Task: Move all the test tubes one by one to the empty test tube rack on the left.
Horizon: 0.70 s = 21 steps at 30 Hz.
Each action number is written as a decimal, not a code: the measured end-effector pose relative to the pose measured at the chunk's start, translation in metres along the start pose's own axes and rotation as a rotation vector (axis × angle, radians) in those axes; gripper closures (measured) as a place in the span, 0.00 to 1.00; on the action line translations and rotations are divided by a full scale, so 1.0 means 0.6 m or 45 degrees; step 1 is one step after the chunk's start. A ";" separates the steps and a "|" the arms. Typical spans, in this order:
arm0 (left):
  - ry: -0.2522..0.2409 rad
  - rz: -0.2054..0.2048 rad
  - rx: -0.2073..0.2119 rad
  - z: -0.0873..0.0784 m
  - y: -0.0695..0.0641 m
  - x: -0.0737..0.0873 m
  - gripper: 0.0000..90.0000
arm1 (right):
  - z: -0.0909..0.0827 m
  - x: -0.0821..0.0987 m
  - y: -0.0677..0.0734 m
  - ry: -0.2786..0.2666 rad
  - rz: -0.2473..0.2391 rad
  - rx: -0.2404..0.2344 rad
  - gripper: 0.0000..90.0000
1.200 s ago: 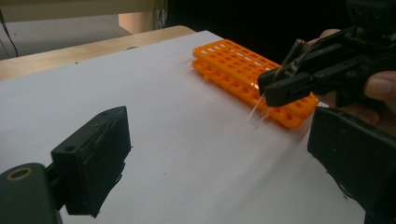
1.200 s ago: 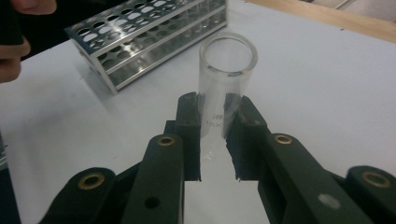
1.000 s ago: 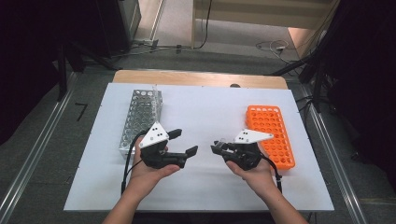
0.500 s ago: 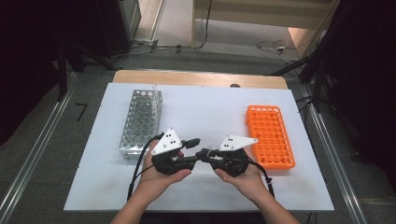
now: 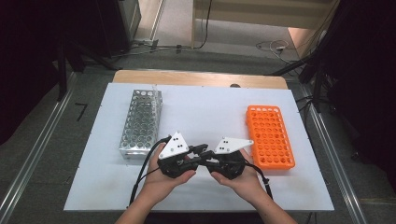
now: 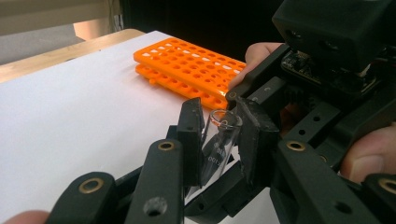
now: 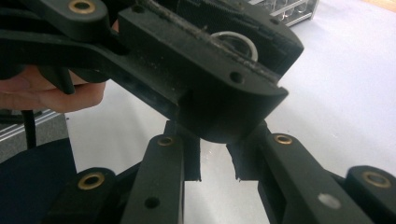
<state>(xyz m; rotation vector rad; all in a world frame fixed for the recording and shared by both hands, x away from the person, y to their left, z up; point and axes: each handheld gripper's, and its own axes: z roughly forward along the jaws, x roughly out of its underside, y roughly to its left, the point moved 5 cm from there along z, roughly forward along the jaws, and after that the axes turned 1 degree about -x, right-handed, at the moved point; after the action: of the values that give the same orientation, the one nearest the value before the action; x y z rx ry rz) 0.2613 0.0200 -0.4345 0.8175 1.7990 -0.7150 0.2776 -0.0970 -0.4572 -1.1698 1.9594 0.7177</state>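
A clear glass test tube (image 6: 219,140) with printed marks is held between both grippers above the middle of the white table. The left gripper (image 6: 222,128) has just been closing, and its pads now press on the tube near its open rim (image 7: 233,42). Its black fingers (image 7: 205,79) cross the top of the right gripper view. The right gripper (image 7: 213,163) is shut on the tube's other end, seen as a pale blur between its jaws. In the high view the left gripper (image 5: 201,150) and the right gripper (image 5: 200,161) meet tip to tip.
A metal test tube rack (image 5: 140,122) stands on the left of the white table (image 5: 205,107). An orange plastic rack (image 5: 270,136) lies on the right, also seen as the orange rack (image 6: 187,65) beyond the left jaws. The table's wooden edge (image 5: 201,78) runs along the back.
The two hands came together from apart to the table's middle. The left gripper's jaws went from wide open to closed around the tube that the right gripper holds.
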 end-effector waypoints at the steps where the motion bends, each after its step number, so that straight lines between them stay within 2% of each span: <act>1: -0.003 0.005 -0.004 0.000 0.000 0.000 0.80 | 0.000 0.000 0.000 0.002 -0.001 0.001 0.82; 7: -0.028 0.020 -0.039 -0.002 0.002 -0.003 0.82 | -0.002 -0.002 -0.001 -0.008 0.018 -0.011 0.82; 10: -0.038 0.003 -0.047 -0.003 0.006 -0.004 0.83 | -0.003 -0.003 -0.002 -0.008 0.039 -0.027 0.80; 16: -0.056 -0.032 -0.084 -0.009 0.021 -0.009 0.83 | -0.010 -0.004 -0.003 -0.022 0.018 -0.023 0.54; 21: -0.070 -0.046 -0.127 -0.018 0.039 -0.015 0.83 | -0.027 -0.004 -0.014 -0.051 0.022 -0.011 0.35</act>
<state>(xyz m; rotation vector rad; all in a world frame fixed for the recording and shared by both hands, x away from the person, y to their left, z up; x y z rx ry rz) 0.2765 0.0406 -0.4250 0.6943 1.7894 -0.6590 0.2812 -0.1119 -0.4468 -1.1365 1.9373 0.7539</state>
